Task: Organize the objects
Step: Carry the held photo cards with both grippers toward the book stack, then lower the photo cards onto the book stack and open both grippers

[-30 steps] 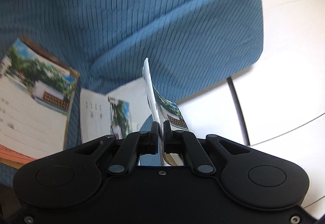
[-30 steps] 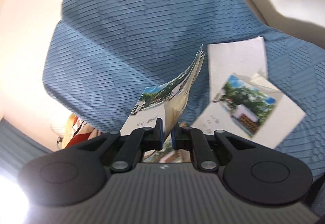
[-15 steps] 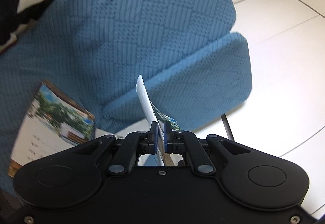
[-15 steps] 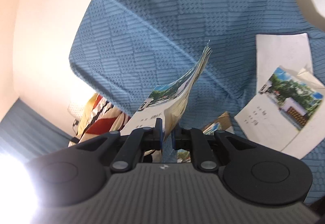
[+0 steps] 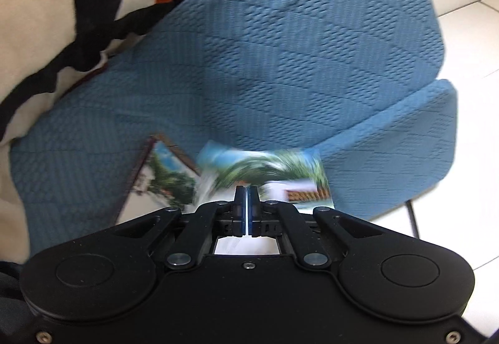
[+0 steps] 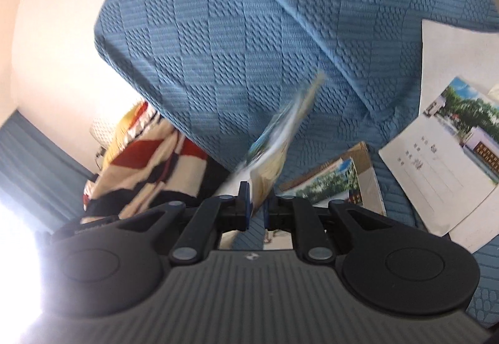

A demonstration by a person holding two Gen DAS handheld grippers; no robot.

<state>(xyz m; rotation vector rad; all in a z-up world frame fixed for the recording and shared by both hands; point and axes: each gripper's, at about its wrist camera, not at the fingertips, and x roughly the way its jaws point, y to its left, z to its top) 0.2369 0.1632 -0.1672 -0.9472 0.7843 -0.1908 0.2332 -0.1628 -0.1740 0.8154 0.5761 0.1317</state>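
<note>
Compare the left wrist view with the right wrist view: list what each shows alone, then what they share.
Left wrist only: the white tiled floor, a dark chair leg, and the left gripper shut on a thin sheet, with a blurred photo page beyond its fingertips.

Right wrist only: the right gripper shut on a booklet, a white form with a photo lying on the seat, and a blue curtain.

Both: the blue textured chair, a striped blanket, and a brown-edged booklet lying flat on the seat.

Two booklets (image 5: 265, 169) (image 5: 162, 179) by the left camera, four (image 6: 280, 138) (image 6: 333, 179) (image 6: 443, 163) (image 6: 449, 54) by the right.
</note>
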